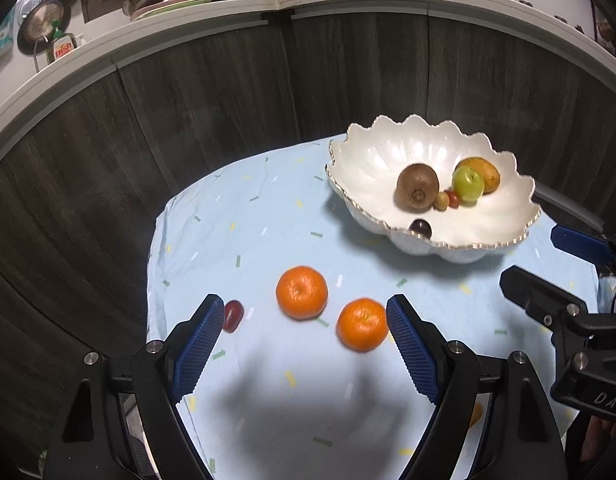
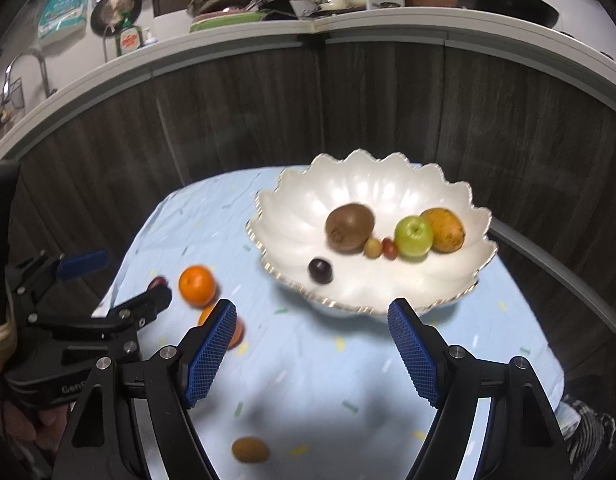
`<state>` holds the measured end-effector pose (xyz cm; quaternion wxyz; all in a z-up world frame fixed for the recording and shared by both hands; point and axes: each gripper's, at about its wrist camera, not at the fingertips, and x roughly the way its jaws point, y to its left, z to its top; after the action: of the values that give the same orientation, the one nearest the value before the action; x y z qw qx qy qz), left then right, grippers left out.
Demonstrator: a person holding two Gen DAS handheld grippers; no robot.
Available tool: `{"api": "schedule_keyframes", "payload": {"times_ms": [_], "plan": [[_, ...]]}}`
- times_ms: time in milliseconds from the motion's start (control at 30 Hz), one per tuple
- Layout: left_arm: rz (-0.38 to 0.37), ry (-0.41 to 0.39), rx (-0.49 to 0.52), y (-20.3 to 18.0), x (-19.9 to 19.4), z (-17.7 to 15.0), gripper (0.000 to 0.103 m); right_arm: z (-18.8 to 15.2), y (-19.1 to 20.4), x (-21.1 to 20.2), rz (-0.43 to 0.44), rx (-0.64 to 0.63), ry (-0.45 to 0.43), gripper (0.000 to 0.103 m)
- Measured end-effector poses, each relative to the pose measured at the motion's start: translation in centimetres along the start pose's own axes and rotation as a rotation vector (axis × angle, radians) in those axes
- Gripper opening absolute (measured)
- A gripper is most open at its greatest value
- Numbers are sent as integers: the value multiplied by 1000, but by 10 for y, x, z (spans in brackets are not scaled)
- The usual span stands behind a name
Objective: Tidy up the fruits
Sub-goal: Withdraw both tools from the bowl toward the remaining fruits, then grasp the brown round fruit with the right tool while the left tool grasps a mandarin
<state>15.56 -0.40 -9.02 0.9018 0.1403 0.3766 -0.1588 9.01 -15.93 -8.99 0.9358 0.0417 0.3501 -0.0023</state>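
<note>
I'm seeing a white bowl [image 2: 292, 216] with a gold-edged rim, holding a brown kiwi [image 2: 350, 227], green apple [image 2: 413, 236] and dark grape [image 2: 320, 271]. Two oranges [image 1: 302, 292] are glowing orange on a pale blue cloth [image 1: 236, 224] flecked green, yellow and white. Pads [image 1: 200, 350] are showing blue.

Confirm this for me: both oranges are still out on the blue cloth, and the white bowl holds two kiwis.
Not quite. The white bowl holds one kiwi; the right wrist view shows the second kiwi lying on the blue cloth. Both oranges are on the cloth.
</note>
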Motion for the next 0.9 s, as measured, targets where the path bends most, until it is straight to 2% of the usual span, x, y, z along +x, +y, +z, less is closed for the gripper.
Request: {"api": "schedule_keyframes", "payload": {"times_ms": [167,500,700,767,900], "plan": [[3,10,16,-2,-5,-18,83,-16,8,3,26,-35,40,79],[26,47,-9,-8,-15,-58,83,-48,25,6,87,-147,79,79],[31,66,-41,-6,-12,-71,83,-66,34,14,114,-200,109,78],[33,65,-45,-4,-12,-72,83,-72,36,16,125,-208,120,75],[31,63,-49,-5,-10,-75,83,-82,39,19,138,-230,140,63]]}}
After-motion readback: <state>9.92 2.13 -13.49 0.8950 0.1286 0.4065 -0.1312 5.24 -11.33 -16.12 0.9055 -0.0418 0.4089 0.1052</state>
